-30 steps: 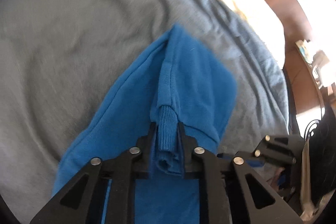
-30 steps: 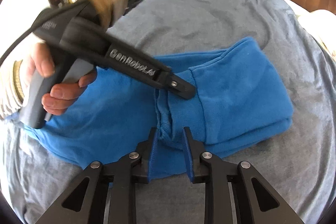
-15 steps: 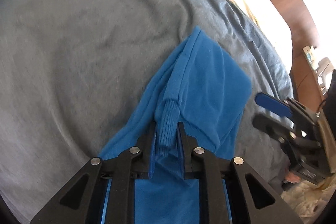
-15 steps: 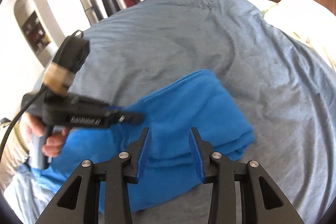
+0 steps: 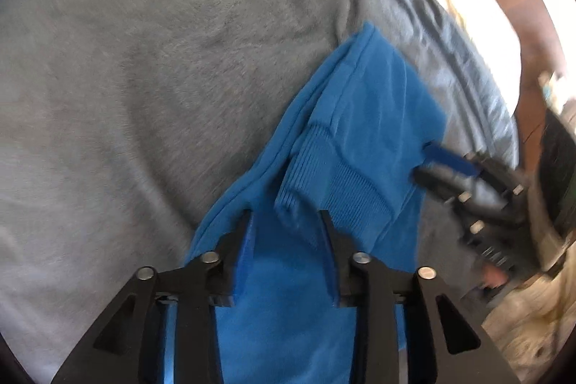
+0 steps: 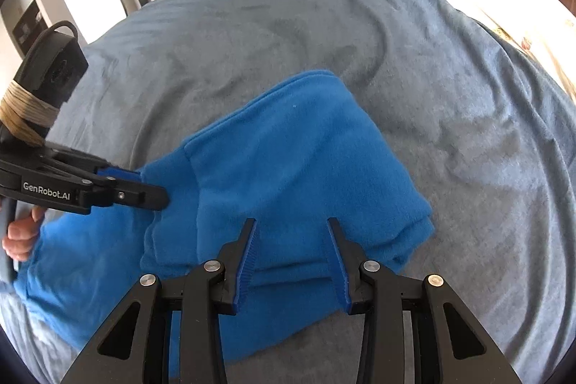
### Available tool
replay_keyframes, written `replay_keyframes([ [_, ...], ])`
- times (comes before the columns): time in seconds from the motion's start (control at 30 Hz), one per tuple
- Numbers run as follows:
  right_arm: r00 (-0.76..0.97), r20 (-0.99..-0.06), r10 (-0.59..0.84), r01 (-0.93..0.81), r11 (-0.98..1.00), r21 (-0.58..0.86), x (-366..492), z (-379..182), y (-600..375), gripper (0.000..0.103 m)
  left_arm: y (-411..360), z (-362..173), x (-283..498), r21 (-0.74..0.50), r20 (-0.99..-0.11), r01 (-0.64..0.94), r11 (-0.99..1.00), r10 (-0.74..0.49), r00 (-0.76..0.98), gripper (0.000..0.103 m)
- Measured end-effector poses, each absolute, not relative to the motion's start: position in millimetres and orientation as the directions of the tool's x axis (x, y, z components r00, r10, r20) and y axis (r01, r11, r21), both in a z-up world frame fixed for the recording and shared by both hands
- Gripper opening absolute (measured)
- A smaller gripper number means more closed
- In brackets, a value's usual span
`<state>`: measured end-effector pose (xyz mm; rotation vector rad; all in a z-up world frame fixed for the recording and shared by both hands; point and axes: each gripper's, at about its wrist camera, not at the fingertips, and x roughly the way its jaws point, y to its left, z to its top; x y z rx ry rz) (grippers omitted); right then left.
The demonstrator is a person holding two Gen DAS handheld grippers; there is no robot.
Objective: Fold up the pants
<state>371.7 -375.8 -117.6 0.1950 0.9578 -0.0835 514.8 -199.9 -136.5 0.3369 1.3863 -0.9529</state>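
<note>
On the grey blanket [image 6: 360,35] (rumpled), folded blue pants [image 6: 288,168] lie under spread jaws.

Blue pants [image 6: 288,168] lie folded on the grey cover of the bed [image 6: 450,139]. The right gripper [image 6: 291,240] hangs over their near edge, its jaws apart and pressing on nothing. The left gripper [image 6: 147,189] reaches in from the left edge of the view, its tips at the cloth and its jaws opening. A hand [image 6: 21,236] grips its handle.
</note>
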Motion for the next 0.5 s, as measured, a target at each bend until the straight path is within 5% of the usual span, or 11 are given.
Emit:
replay_keyframes([
  [0.17, 0.603, -0.797, -0.004, 0.247, 0.952, 0.182, 344, -94, -389, 0.043, -209, -100, 496, -0.131, -0.948, 0.836, 0.533, -0.315, 0.052, 0.049],
  [0.23, 0.634, -0.773, -0.027, 0.309, 0.925, 0.221, 333, -85, -398, 0.055, -221, -82, 495, -0.141, -0.924, 0.848, 0.511, -0.376, 0.073, 0.055],
  [0.5, 0.669, -0.741, -0.065, 0.459, 0.82, 0.343, 324, -83, -445, 0.056, -289, -67, 522, -0.163, -0.869, 0.9, 0.404, -0.491, 0.063, 0.057],
])
